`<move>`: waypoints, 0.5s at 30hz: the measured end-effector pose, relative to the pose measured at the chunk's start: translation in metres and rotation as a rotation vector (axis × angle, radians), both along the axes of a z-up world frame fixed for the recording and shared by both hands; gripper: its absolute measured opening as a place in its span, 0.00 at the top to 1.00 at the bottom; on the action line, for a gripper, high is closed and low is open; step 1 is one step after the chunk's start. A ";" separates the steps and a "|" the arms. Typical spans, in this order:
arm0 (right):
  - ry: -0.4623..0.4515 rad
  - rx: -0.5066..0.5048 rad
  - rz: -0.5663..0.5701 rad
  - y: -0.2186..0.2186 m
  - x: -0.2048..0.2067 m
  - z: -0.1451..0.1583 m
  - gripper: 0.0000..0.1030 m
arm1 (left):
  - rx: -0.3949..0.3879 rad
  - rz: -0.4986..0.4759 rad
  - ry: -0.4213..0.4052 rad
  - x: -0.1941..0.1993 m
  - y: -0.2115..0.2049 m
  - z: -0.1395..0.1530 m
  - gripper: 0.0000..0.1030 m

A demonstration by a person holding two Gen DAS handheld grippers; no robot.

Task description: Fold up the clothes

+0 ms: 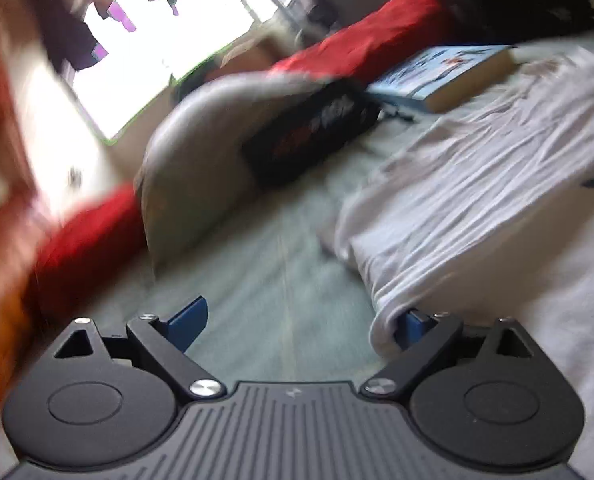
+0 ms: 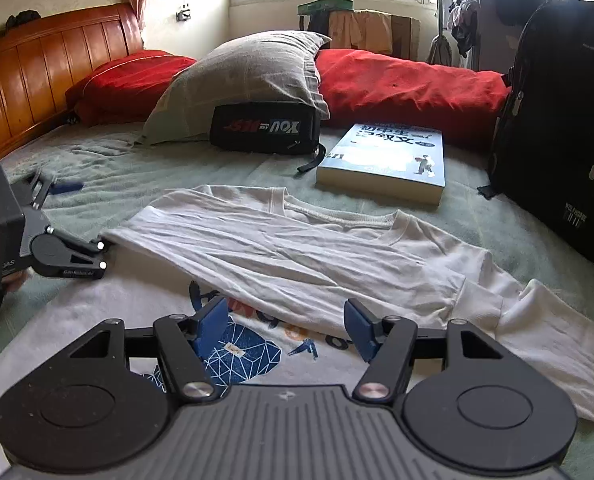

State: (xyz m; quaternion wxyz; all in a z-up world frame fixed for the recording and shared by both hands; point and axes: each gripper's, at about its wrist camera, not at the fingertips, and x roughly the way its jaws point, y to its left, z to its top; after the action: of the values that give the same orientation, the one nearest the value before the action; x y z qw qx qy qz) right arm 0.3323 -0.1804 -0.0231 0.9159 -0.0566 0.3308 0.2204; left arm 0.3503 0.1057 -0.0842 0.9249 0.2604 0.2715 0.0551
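White T-shirt (image 2: 297, 256) under right gripper (image 2: 287, 326), jaws apart; left gripper (image 1: 301, 320) wide, seemingly touching fold.

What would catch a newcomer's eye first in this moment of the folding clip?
The white T-shirt spread across the greenish bedsheet, one side folded over its blue printed front, dominates the right wrist view. Behind it lie a blue-covered book, a grey pillow leaning on a small black pouch, and a long red cushion. Both grippers are open: the right gripper over the print, the left gripper at the shirt's left edge.
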 end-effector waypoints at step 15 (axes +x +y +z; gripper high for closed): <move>0.003 0.002 0.015 -0.010 -0.001 -0.002 0.30 | -0.005 -0.152 0.036 -0.028 0.007 0.019 0.09</move>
State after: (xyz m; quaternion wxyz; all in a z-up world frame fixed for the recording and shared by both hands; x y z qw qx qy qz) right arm 0.3316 -0.1906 -0.0249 0.9138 -0.0577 0.3314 0.2275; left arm 0.3218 0.1132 -0.0652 0.9220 0.2789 0.2678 -0.0206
